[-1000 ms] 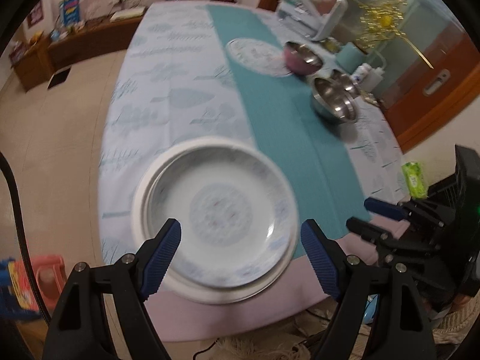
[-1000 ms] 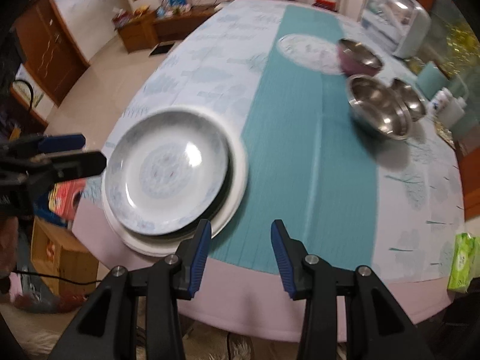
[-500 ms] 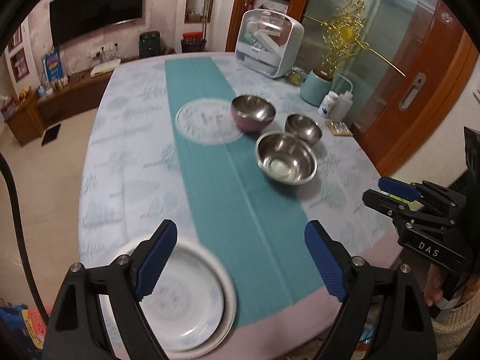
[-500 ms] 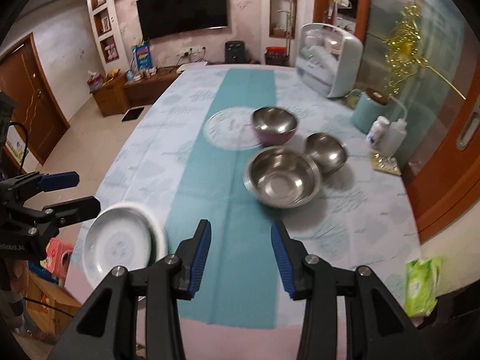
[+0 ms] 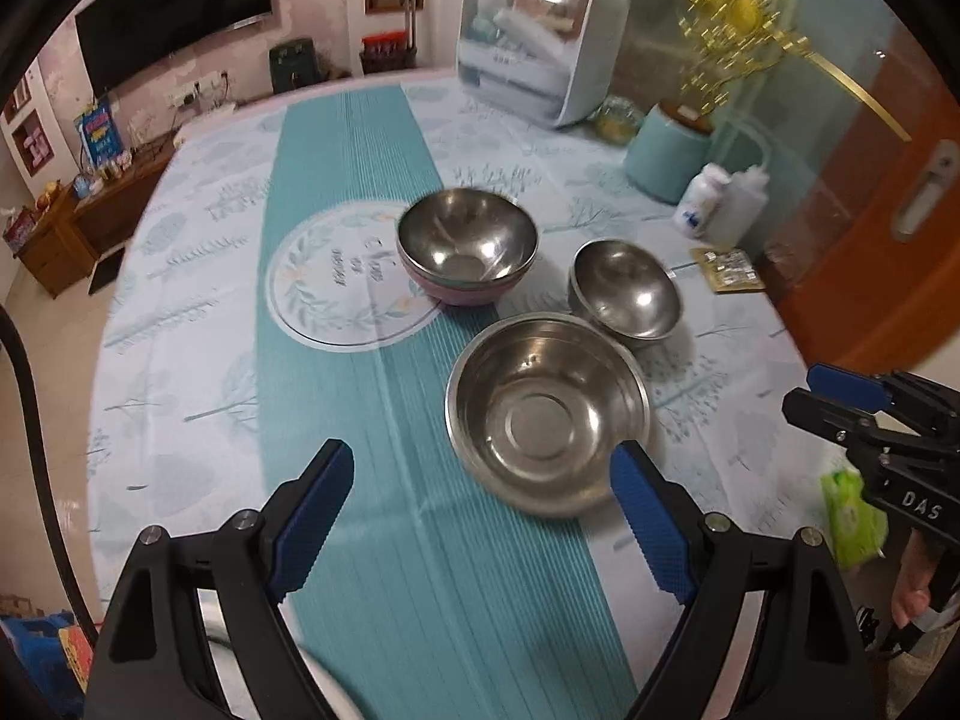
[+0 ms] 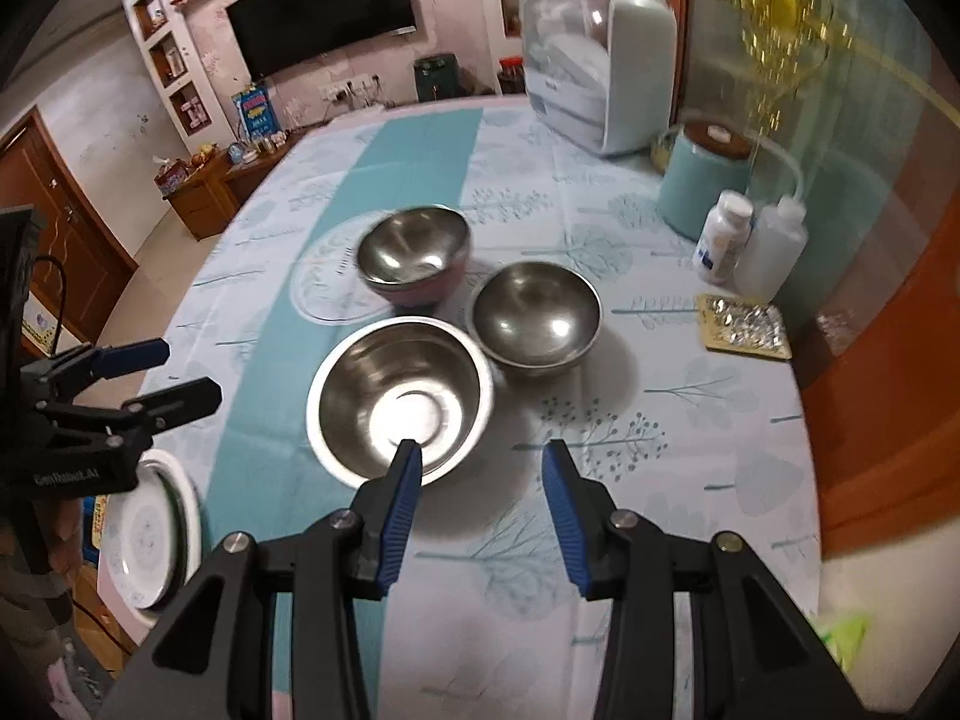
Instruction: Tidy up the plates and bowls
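Three steel bowls stand mid-table. The large bowl (image 5: 549, 411) (image 6: 401, 399) is nearest. A smaller steel bowl (image 5: 627, 297) (image 6: 534, 315) is to its right rear. A steel bowl nested in a pink one (image 5: 467, 246) (image 6: 414, 255) stands behind, on a round placemat (image 5: 342, 282). The stacked white plates (image 6: 153, 531) lie at the near left table edge, with only a sliver in the left wrist view (image 5: 327, 687). My left gripper (image 5: 486, 519) is open and empty, just short of the large bowl. My right gripper (image 6: 480, 483) is open and empty, its left finger over that bowl's near rim.
A dish-rack box (image 5: 537, 39) stands at the far end. A teal canister (image 6: 708, 180), two white bottles (image 6: 747, 243) and a foil pill pack (image 6: 744, 324) line the right edge. A green tissue pack (image 5: 849, 513) lies at the near right.
Both grippers rose and swung away from the stacked plates toward the bowls. The plates slid out of the left wrist view. Both stayed open.
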Available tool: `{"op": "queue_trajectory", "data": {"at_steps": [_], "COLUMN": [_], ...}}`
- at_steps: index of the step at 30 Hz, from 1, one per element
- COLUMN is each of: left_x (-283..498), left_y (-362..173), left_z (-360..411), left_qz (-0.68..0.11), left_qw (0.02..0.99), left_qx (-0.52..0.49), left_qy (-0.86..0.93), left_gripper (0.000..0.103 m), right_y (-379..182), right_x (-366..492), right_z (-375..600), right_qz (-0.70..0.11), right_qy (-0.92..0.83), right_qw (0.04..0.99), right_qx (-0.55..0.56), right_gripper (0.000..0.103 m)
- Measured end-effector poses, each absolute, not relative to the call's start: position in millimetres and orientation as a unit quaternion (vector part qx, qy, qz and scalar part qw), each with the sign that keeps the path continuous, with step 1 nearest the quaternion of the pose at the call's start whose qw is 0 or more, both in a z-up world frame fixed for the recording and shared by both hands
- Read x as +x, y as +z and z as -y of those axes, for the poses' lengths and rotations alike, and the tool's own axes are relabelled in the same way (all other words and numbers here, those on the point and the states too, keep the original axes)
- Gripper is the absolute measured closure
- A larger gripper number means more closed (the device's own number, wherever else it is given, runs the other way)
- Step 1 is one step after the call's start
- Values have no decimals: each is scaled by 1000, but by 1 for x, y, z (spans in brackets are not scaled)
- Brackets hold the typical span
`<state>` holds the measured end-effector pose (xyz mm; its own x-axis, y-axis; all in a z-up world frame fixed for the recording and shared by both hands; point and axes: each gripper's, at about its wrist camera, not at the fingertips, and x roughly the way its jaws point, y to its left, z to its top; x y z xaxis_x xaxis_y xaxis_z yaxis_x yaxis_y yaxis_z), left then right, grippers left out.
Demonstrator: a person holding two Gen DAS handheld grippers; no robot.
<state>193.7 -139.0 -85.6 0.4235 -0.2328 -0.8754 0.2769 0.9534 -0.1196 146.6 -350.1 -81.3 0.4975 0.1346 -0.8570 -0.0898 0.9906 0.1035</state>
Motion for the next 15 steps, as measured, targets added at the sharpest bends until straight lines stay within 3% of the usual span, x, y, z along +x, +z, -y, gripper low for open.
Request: {"op": "queue_trajectory", "data": {"at_steps": [10,12,15], "left_x": [252,257,259], "left_y": [-174,-183,-194], "left_z": [143,141,140], "left_qz": [-605,-609,-617], "left_qw": [788,785,776], "left_qx": [-44,-56,-70], "left_qy": [-103,-100,-107], "left_gripper": [17,19,31], "right_y": [-152,-166,-185], "right_x": [215,224,233], "right_z": [360,354,347], "right_qz": [-555,-568,-586], "right_qy": [109,114,121], "right_qw": [818,809,794], "right_qx": [100,104,109], "right_gripper": [61,61,61]}}
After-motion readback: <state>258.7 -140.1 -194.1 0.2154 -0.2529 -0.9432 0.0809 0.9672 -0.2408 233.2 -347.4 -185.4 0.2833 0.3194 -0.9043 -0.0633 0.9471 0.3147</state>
